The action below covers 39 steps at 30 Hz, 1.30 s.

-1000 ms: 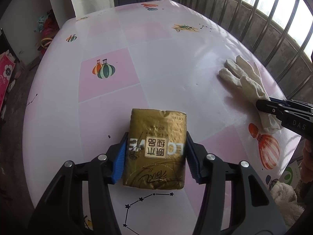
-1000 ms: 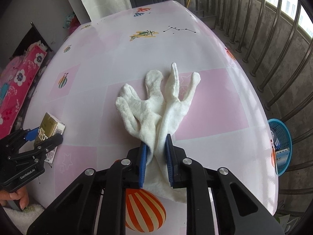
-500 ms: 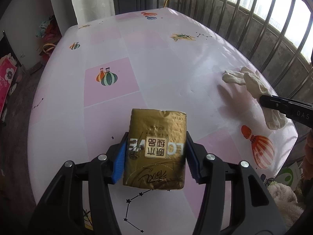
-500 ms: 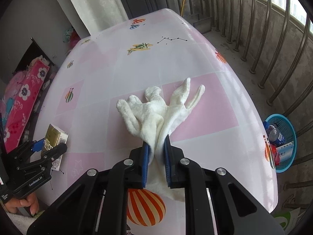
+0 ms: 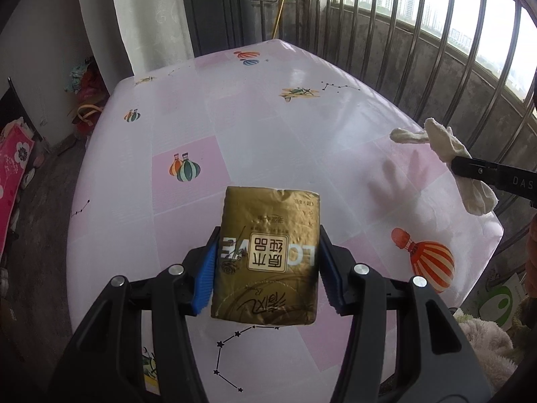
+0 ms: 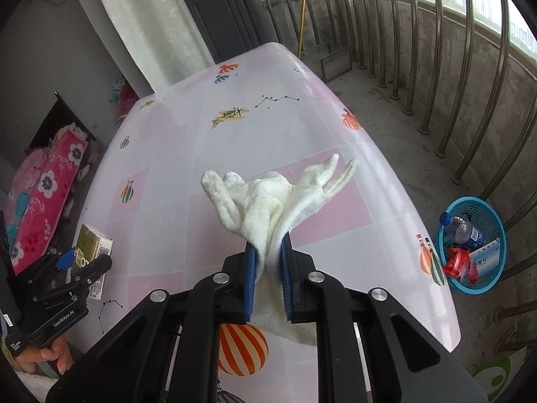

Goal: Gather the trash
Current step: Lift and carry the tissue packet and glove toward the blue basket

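Note:
My left gripper (image 5: 266, 268) is shut on a gold tissue pack (image 5: 268, 252) and holds it above the table (image 5: 235, 107). In the right wrist view that pack (image 6: 89, 247) shows at the lower left, in the left gripper (image 6: 80, 262). My right gripper (image 6: 268, 268) is shut on a pair of white gloves (image 6: 268, 198), lifted off the table (image 6: 208, 154) with their fingers drooping forward. The left wrist view shows the gloves (image 5: 446, 144) hanging at the right edge from the right gripper (image 5: 459, 168).
A blue basket (image 6: 496, 282) with a bottle and wrappers stands on the floor right of the table. Metal railings (image 6: 470, 67) run along the right side. A curtain (image 6: 144, 16) hangs behind the table. Pink floral fabric (image 6: 43, 194) lies at the left.
Both grippers have risen with their loads. The gloves lay flat on the table before and now hang clear of it, leaving only a shadow. The tissue pack sits higher above the table.

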### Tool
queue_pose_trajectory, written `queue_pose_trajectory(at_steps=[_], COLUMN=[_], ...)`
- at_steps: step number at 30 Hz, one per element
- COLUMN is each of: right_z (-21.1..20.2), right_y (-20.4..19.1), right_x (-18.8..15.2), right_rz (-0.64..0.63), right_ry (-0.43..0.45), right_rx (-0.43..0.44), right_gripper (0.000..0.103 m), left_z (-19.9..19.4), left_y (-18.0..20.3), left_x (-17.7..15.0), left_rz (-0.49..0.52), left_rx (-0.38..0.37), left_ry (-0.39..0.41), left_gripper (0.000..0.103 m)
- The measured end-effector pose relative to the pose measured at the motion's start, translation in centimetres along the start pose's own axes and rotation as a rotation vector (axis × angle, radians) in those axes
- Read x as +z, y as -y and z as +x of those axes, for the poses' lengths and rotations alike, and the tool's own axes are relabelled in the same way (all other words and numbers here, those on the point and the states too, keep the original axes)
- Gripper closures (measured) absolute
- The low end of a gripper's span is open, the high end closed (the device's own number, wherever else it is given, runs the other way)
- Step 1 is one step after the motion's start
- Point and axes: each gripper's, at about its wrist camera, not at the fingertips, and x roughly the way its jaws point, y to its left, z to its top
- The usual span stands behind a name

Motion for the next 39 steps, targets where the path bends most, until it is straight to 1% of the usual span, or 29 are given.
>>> queue_pose_trajectory(at_steps=[4,8,11,15,20,24,25,29,33,35,39], right_z=[-2.0,-4.5,-6.4,-8.7,-10.7,-10.6,-10.4,-8.6,-6.0,-4.7,-2.2], right_y=[2.2,5.6,8.7,13.6,21.1,26.9,28.1,32.8,36.8,38.9,42.8], right_x=[0.5,0.9,0.6,-0.2,-2.5,-5.0,-5.6,-7.4,-8.6,-8.9,-8.5], right_rz=[0.049,0.123,0.194,0.312,0.536,0.722,0.757,0.875,0.99,1.048,1.145], right_ry=[0.056,0.124,0.174,0.232,0.291,0.3,0.297,0.271,0.259,0.26,0.279], right_rx=[-0.008,-0.04,-0.074,-0.131,-0.187,-0.209,-0.21,-0.204,-0.161,-0.134,-0.075], right_gripper=[0.089,0.089,0.089,0.089,0.089,0.089,0.089,0.089,0.089,0.089,0.088], left_z=[-1.0,-1.6,-2.0,-1.7,-0.2,2.3,3.1,7.1,11.7,13.8,16.9], left_y=[1.0,3.0,5.3,9.6,16.6,22.8,24.5,31.1,37.4,40.0,44.5], left_x=[1.8,4.6,7.0,10.3,13.7,15.3,15.6,16.1,15.9,15.8,15.7], left_rz=[0.035,0.087,0.13,0.203,0.309,0.378,0.393,0.442,0.478,0.49,0.513], left_rx=[-0.019,-0.075,-0.153,-0.261,-0.382,-0.482,-0.509,-0.579,-0.618,-0.62,-0.634], left_ry=[0.047,0.091,0.111,0.119,0.095,0.025,0.001,-0.114,-0.232,-0.282,-0.329], left_gripper=[0.053,0.053,0.053,0.053,0.053,0.053,0.053,0.052,0.052,0.052,0.052])
